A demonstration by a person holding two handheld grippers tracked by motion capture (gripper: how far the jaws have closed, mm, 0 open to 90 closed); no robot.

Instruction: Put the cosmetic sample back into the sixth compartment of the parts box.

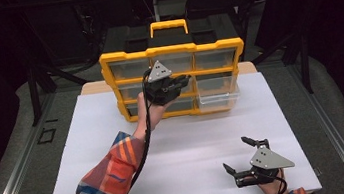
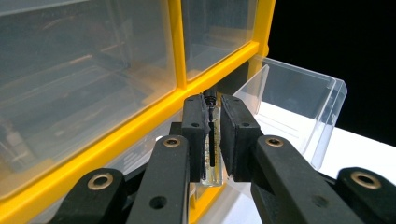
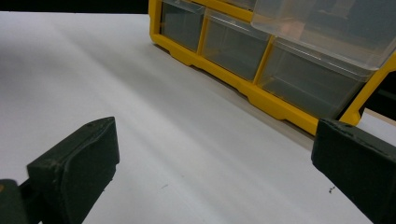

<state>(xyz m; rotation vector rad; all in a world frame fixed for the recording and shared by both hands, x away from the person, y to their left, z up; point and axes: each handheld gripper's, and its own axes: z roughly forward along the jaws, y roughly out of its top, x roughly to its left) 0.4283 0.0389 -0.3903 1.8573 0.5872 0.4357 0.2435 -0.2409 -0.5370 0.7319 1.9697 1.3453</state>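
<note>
A yellow-framed organizer (image 1: 171, 51) with clear drawers stands at the back of the white table. One clear drawer (image 1: 217, 93) in its middle row, right column, is pulled out. My left gripper (image 1: 185, 81) is held up in front of the organizer's middle, just left of that drawer. In the left gripper view the left gripper (image 2: 212, 105) is shut on a small clear vial (image 2: 212, 173) with a black cap, upright between the pads, with the open drawer (image 2: 299, 98) beyond. My right gripper (image 1: 235, 154) rests open near the table's front right, nothing between its jaws.
The white table top (image 1: 191, 140) lies between the organizer and the right gripper. In the right gripper view the organizer (image 3: 261, 95) runs across the far side, the pulled-out drawer (image 3: 327, 28) overhanging its lower row. A black chair and dark floor surround the table.
</note>
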